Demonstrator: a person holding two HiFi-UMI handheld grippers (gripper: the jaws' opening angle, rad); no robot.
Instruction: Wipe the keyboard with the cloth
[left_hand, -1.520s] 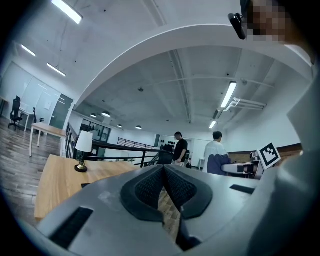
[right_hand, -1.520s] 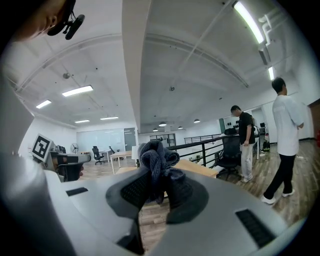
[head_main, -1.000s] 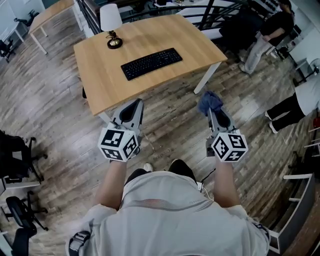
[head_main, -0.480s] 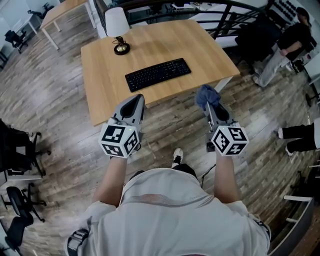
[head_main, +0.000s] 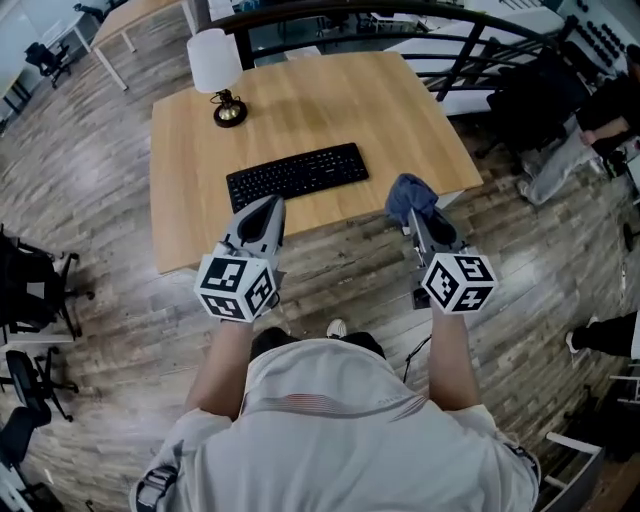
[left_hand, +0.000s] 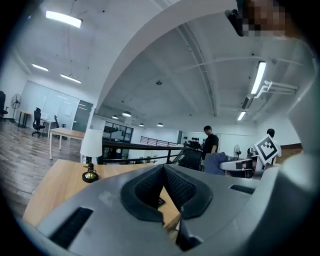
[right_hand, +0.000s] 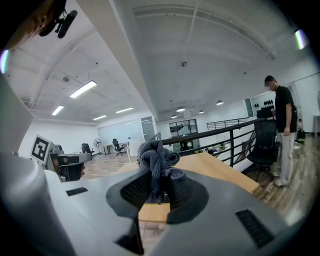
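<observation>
A black keyboard (head_main: 295, 175) lies across the middle of a wooden table (head_main: 390, 110). Both grippers hang over the floor just short of the table's near edge, apart from the keyboard. My left gripper (head_main: 271, 204) is shut with nothing in it; in the left gripper view its pads (left_hand: 176, 187) meet at the tip (left_hand: 163, 169). To the right, my right gripper (head_main: 412, 214) is shut on a bunched blue-grey cloth (head_main: 408, 195). In the right gripper view the cloth (right_hand: 156, 159) sticks up from between the pads of that gripper (right_hand: 159, 186).
A white-shaded lamp (head_main: 214, 62) stands on the table's far left corner. A black railing (head_main: 400, 18) runs behind the table. Seated people (head_main: 590, 120) are at the right and office chairs (head_main: 30, 290) at the left. Someone stands by a black chair (right_hand: 262, 140).
The person has stepped toward the table. Both grippers have come closer to its near edge, the right one still holding the cloth.
</observation>
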